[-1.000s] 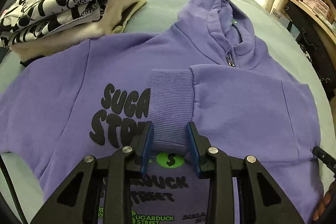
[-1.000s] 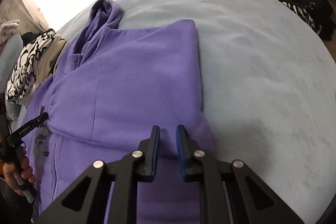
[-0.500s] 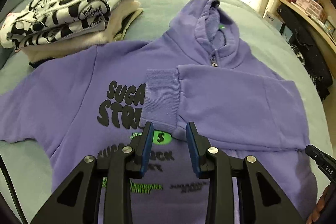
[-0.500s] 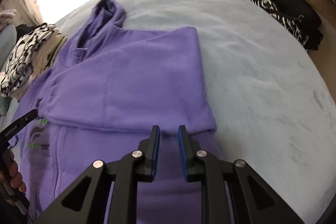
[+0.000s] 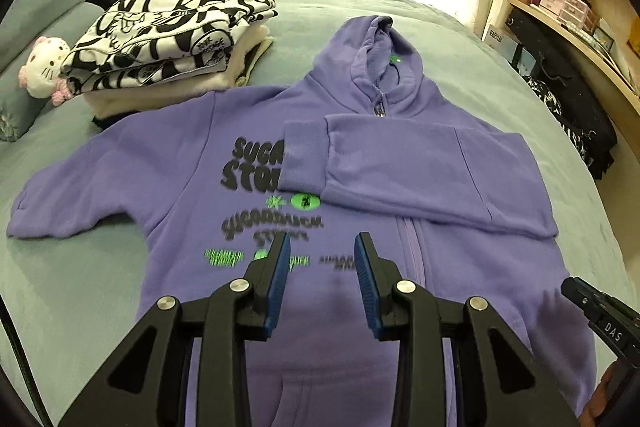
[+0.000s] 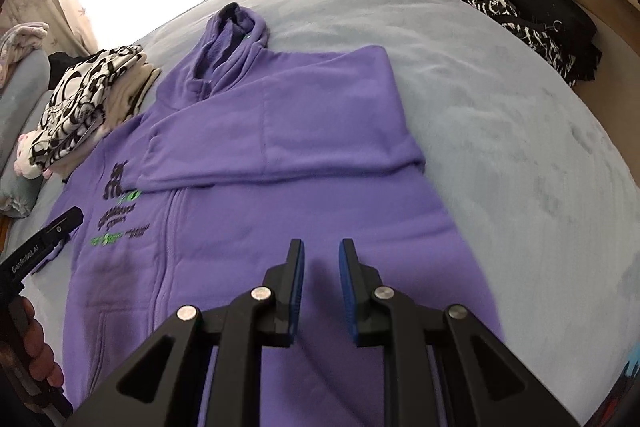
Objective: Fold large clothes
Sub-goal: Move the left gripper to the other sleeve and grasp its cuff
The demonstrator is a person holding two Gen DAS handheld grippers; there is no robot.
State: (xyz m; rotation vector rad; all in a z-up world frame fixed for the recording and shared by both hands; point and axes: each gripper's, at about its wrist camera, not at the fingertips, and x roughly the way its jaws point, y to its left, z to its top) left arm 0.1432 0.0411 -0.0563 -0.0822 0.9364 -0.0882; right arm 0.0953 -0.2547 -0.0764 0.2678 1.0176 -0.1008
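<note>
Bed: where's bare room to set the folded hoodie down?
The widest bare patch of bed lies between the hoodie and the dark bags by the shelf. Another strip lies beyond the hood. It's crowded by the clothes pile and plush toy.

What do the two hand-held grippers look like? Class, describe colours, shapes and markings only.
Both the left gripper and right gripper are matte black, with angular frames with triangular cut-outs, round silver rivets at the joints, and two fingers lined with ribbed blue pads. Seen from the other camera, white lettering marks each body: "GenRobot.AI" on the left, "DAS" on the right. No sleeves show.
</note>
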